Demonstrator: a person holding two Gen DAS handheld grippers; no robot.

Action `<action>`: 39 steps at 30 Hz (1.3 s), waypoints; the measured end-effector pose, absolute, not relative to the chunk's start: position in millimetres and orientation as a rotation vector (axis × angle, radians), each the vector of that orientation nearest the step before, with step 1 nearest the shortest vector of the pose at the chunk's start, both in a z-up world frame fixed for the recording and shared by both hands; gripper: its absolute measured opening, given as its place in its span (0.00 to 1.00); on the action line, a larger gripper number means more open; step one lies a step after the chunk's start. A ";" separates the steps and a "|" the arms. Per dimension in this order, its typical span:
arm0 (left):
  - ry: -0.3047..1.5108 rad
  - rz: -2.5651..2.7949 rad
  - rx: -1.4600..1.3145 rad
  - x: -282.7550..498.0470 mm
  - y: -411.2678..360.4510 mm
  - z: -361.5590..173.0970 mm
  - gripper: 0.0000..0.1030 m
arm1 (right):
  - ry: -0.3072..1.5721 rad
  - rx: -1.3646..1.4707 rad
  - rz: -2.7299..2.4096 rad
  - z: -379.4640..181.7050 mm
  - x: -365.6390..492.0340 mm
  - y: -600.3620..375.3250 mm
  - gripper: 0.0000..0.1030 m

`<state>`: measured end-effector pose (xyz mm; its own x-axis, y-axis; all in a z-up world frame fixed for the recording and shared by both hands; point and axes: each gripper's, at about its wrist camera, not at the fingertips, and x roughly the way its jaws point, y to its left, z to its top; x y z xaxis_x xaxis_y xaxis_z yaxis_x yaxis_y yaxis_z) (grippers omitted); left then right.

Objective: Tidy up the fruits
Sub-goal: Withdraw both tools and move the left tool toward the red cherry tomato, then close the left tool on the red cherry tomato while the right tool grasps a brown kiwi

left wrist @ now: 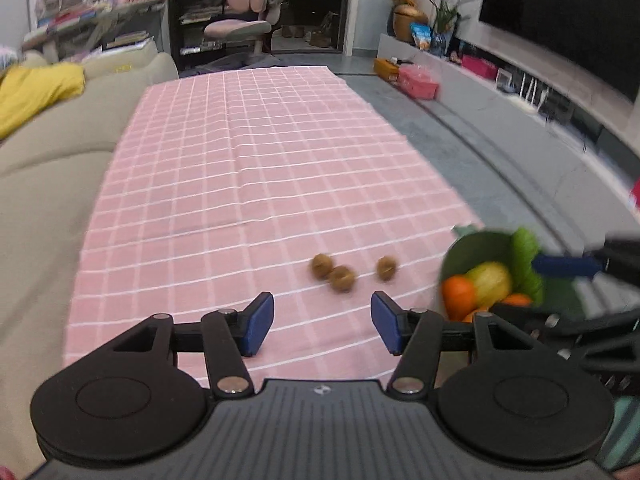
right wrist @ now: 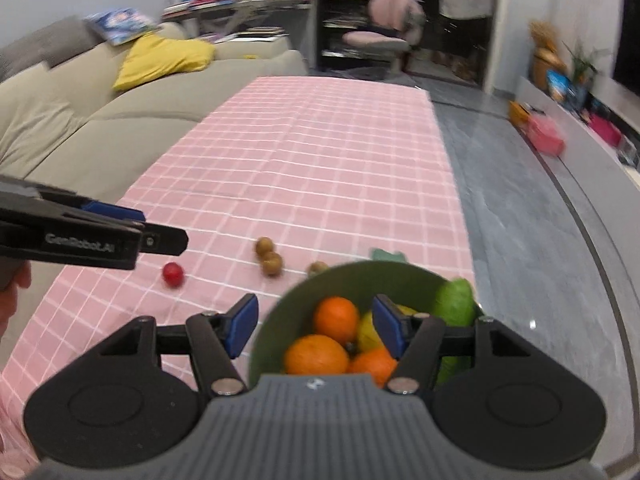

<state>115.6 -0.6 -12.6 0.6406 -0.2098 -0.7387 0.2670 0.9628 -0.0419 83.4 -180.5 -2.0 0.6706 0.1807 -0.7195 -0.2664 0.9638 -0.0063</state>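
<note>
**Both grippers empty above the fruit**

We see the left gripper (left wrist: 322, 324) with its fingers (left wrist: 260, 322) spread wide and nothing between them; three brown round fruits (left wrist: 339, 278) lie on the pink checked cloth (left wrist: 240, 168) of the desk just beyond the fingertips, two of them touching and the third a little to the right; the green bowl (left wrist: 472, 250) stands further right, near the cloth's edge.

Our right gripper (right wrist: 316, 326) hangs over the near rim of that bowl (right wrist: 280, 320), fingers (right wrist: 242, 324) apart and gripping nothing; one finger is outside the rim, the other over the fruit.

The bowl holds oranges (right wrist: 318, 354), a yellow fruit (right wrist: 370, 334) and a green leafy thing (right wrist: 454, 300) against its right wall.

Only the right wrist view shows a small red fruit (right wrist: 173, 273) on the cloth, left of the brown ones and below the left gripper's tip; the left wrist view does not show it.
</note>
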 end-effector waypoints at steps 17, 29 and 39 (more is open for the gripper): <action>0.975 -0.191 0.024 131.6 39.3 -62.5 0.61 | 0.816 -0.252 0.360 -27.3 121.0 -138.5 0.49; 1.032 -0.169 -0.067 158.6 48.0 -83.5 0.58 | 0.853 -0.487 0.370 -55.5 170.3 -115.6 0.37; 1.086 -0.165 -0.112 178.1 54.7 -95.0 0.51 | 1.040 -0.606 0.402 -86.3 223.7 -115.8 0.37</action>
